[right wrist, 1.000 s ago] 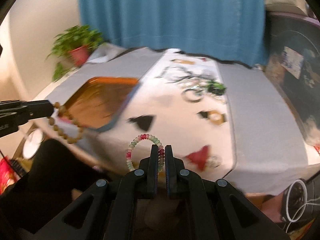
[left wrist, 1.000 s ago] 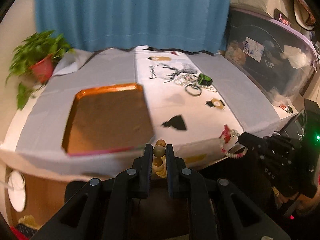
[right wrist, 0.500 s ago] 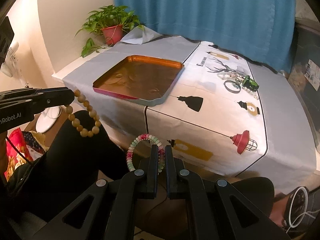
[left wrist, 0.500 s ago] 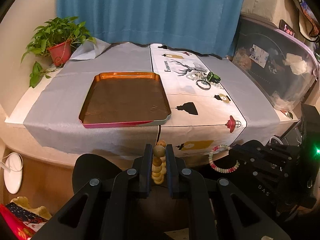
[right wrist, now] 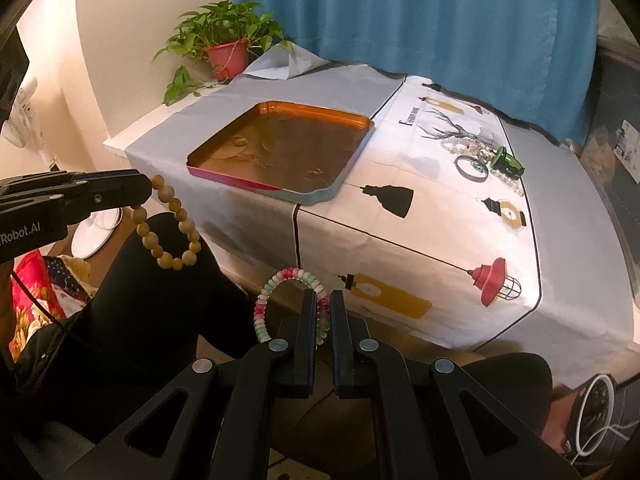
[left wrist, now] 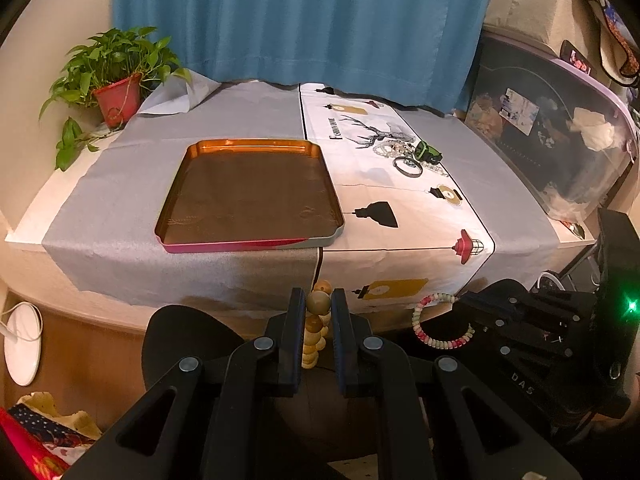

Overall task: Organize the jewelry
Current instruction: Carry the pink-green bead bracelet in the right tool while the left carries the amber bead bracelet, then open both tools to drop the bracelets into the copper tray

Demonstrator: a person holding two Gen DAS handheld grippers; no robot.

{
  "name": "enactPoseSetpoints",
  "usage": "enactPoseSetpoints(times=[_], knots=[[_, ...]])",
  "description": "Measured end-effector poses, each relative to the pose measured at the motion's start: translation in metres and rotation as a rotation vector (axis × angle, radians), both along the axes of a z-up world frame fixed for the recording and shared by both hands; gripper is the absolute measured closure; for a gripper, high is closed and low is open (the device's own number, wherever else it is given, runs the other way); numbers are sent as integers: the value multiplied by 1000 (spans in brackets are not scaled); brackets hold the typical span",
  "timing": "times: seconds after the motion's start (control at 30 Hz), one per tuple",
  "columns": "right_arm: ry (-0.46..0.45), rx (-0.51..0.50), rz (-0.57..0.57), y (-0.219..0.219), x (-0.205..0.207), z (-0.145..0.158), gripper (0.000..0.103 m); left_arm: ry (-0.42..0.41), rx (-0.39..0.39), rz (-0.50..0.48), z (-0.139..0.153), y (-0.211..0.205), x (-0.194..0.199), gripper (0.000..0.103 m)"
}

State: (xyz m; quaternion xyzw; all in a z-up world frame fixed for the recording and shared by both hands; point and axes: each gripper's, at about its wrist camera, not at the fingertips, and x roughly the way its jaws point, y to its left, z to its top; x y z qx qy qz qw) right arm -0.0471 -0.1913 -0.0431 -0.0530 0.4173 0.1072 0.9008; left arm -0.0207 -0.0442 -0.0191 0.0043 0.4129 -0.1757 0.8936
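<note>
My left gripper (left wrist: 318, 304) is shut on a wooden bead bracelet (left wrist: 316, 334), held in front of the table's near edge; the right wrist view shows that bracelet (right wrist: 170, 226) hanging as a loop from the left gripper (right wrist: 146, 192). My right gripper (right wrist: 323, 306) is shut on a pink, white and green bead bracelet (right wrist: 266, 304), also below the table edge; it shows at lower right in the left wrist view as well, the bracelet (left wrist: 434, 322). An orange tray (left wrist: 224, 236) lies bare on the grey cloth. More jewelry (left wrist: 408, 156) sits in a small heap on the white runner, far right.
A potted plant (left wrist: 114, 84) stands at the table's back left corner. A blue curtain (left wrist: 304, 20) hangs behind. A dark storage box (left wrist: 552, 128) borders the table on the right. A person's dark-clothed legs (right wrist: 152, 300) are below the grippers. A white runner (left wrist: 400, 208) with printed lamps covers the right half.
Both grippers drew back from the table edge with their bracelets and then held still; the tray and table now sit farther away and sharp instead of blurred.
</note>
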Motion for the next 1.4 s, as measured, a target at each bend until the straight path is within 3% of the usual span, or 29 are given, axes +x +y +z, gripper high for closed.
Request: enactPoseSetpoints(times=[0.27,0.53,1.0,1.2,1.23,1.27,1.3,1.33,1.4], knots=[[5,-8,4,3,28,-1,96,-7,-9,22,4,9,31,92],[-17,5,23,17,92,5,96,-14,-19,56,6,17,85,92],[24,41,45,49,212,-24,96,57,-15,91,-38,28,192,92],[36,51,18,55,250,-39,93,47,20,123,-50,31,221,91],[55,35,10,56,255,-42,82,40,35,135,-51,32,223,82],[72,23,-2,55,260,-45,61,39,53,149,-52,32,225,56],[74,23,-13,53,260,-46,50,38,72,169,-52,34,226,39],[64,24,-25,50,257,-46,36,26,82,193,-52,36,224,15],[43,6,-40,46,249,-45,34,-16,82,229,-50,43,214,12]])
